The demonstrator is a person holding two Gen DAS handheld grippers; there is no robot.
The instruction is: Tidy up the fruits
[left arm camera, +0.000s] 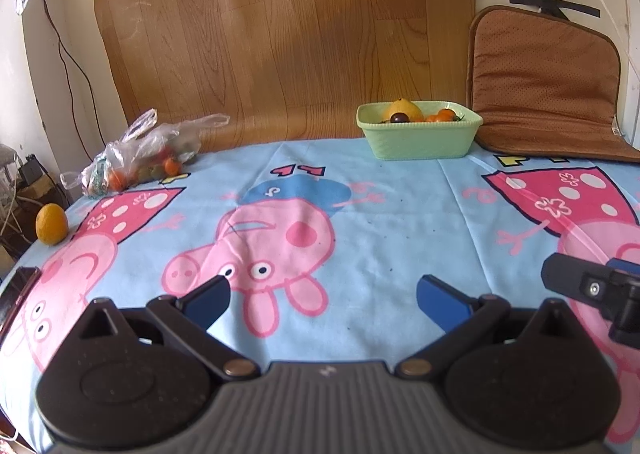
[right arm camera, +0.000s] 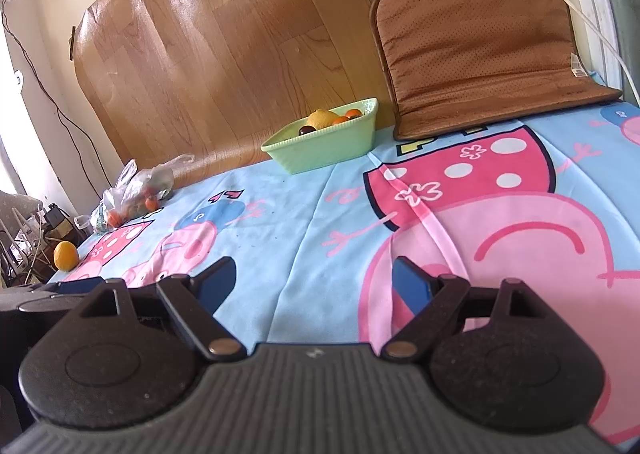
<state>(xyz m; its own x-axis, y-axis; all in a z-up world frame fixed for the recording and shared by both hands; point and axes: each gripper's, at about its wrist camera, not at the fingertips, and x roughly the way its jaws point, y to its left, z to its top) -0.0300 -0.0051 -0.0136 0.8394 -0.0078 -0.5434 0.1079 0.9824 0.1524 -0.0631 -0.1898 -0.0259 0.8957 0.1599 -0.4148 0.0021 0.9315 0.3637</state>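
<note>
A pale green basket (left arm camera: 420, 141) (right arm camera: 324, 147) stands at the far side of the table with a yellow lemon (left arm camera: 402, 109) (right arm camera: 322, 118), small orange fruits and a dark round fruit inside. A clear plastic bag (left arm camera: 140, 151) (right arm camera: 134, 193) with small orange and green fruits lies far left. A loose yellow-orange lemon (left arm camera: 51, 223) (right arm camera: 66, 255) rests near the left table edge. My left gripper (left arm camera: 322, 300) is open and empty over the cloth. My right gripper (right arm camera: 314, 286) is open and empty too, and shows at the right edge of the left wrist view (left arm camera: 592, 290).
A blue cartoon-pig tablecloth (left arm camera: 380, 213) (right arm camera: 300, 230) covers the table. A wood-pattern board (left arm camera: 280, 33) leans on the back wall. A brown cushion (left arm camera: 548, 85) (right arm camera: 480, 45) leans at the back right. Cables and clutter sit beyond the left edge.
</note>
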